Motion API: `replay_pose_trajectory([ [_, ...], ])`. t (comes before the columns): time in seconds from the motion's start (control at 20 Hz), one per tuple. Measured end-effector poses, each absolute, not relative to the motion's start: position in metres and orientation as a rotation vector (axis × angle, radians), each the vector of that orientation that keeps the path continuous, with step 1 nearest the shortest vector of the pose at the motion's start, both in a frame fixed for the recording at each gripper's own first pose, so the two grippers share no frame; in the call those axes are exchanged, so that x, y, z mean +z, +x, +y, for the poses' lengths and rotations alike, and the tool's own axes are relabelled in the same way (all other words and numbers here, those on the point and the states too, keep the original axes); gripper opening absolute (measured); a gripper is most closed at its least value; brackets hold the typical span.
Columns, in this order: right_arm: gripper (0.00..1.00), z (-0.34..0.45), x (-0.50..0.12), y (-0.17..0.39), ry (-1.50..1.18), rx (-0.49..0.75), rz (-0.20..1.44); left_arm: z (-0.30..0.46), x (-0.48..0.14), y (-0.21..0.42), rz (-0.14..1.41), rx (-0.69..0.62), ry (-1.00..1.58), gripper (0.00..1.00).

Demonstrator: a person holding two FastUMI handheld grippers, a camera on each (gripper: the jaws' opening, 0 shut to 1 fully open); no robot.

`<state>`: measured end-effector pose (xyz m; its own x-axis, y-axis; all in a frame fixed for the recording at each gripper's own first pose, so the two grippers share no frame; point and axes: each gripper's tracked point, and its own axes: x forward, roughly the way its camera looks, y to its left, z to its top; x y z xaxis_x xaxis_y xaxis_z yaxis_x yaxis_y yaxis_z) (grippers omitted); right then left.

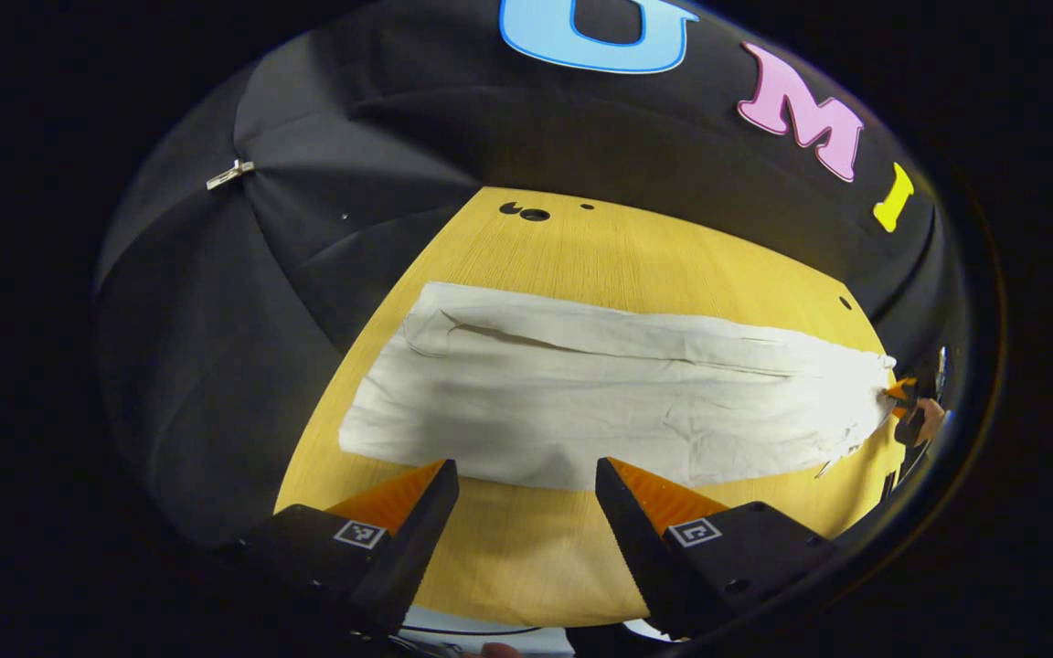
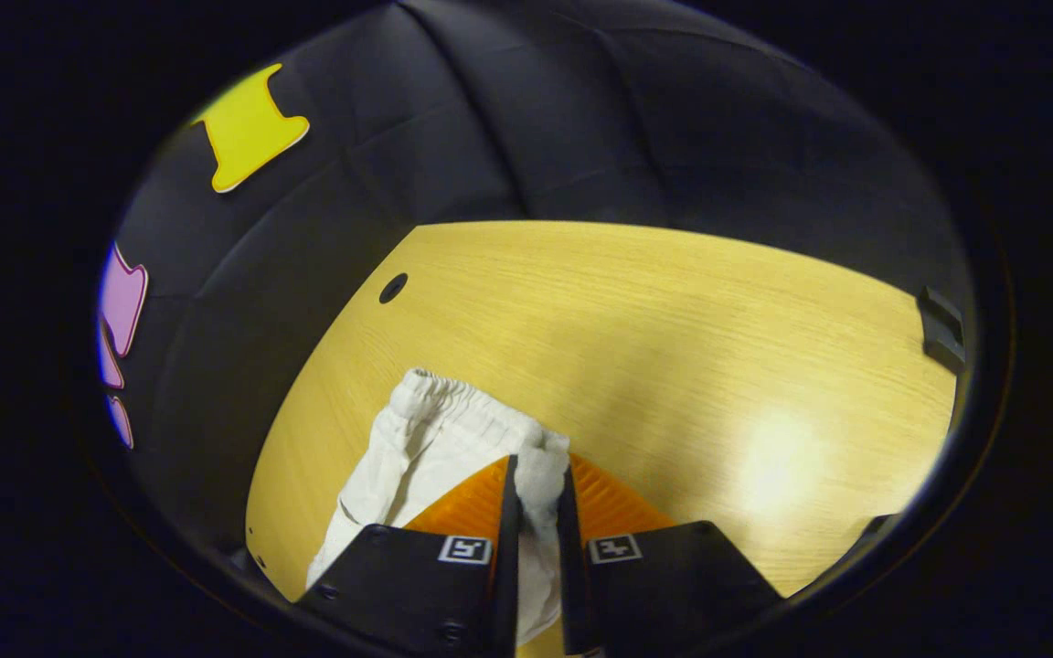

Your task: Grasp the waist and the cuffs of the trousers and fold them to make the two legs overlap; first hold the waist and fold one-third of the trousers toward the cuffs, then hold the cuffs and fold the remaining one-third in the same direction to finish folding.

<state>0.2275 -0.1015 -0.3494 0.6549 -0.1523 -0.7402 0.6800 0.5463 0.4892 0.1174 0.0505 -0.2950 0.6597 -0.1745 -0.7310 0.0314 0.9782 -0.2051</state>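
In the left gripper view, the black cloth wall (image 1: pixel 243 302) hung on the left, with a small metal clip (image 1: pixel 229 174) pinned on it. Next to it came the yellow wooden surface (image 1: pixel 526 567), and the white trousers (image 1: pixel 600 402) lay flat across it, stretched out long from left to right. The left gripper (image 1: pixel 526 480) was at the near edge of the trousers, with its two fingers spread wide apart and nothing between them. Far over at the right end of the trousers, the right gripper (image 1: pixel 901 397) was at the cloth, but it was small and blurry there, so its hold was hard to see. In the right gripper view, the bunched elastic waist (image 2: pixel 462 411) of the trousers lay on the surface, toward the left. The right gripper (image 2: pixel 536 498) was squeezed tight on a fold of that waist, with both fingers pressing the white cloth between them. A small dark hole (image 2: pixel 392 288) sat in the surface farther back.
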Motion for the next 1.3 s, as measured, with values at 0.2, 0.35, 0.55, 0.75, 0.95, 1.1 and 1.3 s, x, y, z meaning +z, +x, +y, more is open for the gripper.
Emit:
replay_pose_trajectory([
  [0.2,0.09,-0.101,-0.342,0.233,0.957,-0.505,0.615,0.033,-0.302,0.11,0.844,-0.105,-0.424,0.96],
  [0.35,0.09,-0.1,-0.342,0.236,0.984,-0.506,0.574,0.034,-0.308,0.114,0.813,-0.047,-0.69,0.96],
  [0.55,0.09,-0.104,-0.338,0.234,0.927,-0.458,0.557,0.065,-0.347,0.137,0.797,0.118,-0.948,0.96],
  [0.75,0.09,-0.102,-0.335,0.237,0.881,-0.41,0.542,0.074,-0.348,0.18,0.774,0.154,-0.979,0.94],
  [0.95,0.09,-0.103,-0.332,0.24,0.869,-0.378,0.488,0.081,-0.359,0.232,0.778,0.256,-0.942,0.86],
  [1.1,0.08,-0.1,-0.322,0.246,0.891,-0.367,0.449,0.084,-0.368,0.235,0.81,0.297,-0.963,0.27],
  [1.3,0.09,-0.098,-0.308,0.248,0.889,-0.332,0.396,0.08,-0.363,0.238,0.75,0.221,-1.164,0.07],
])
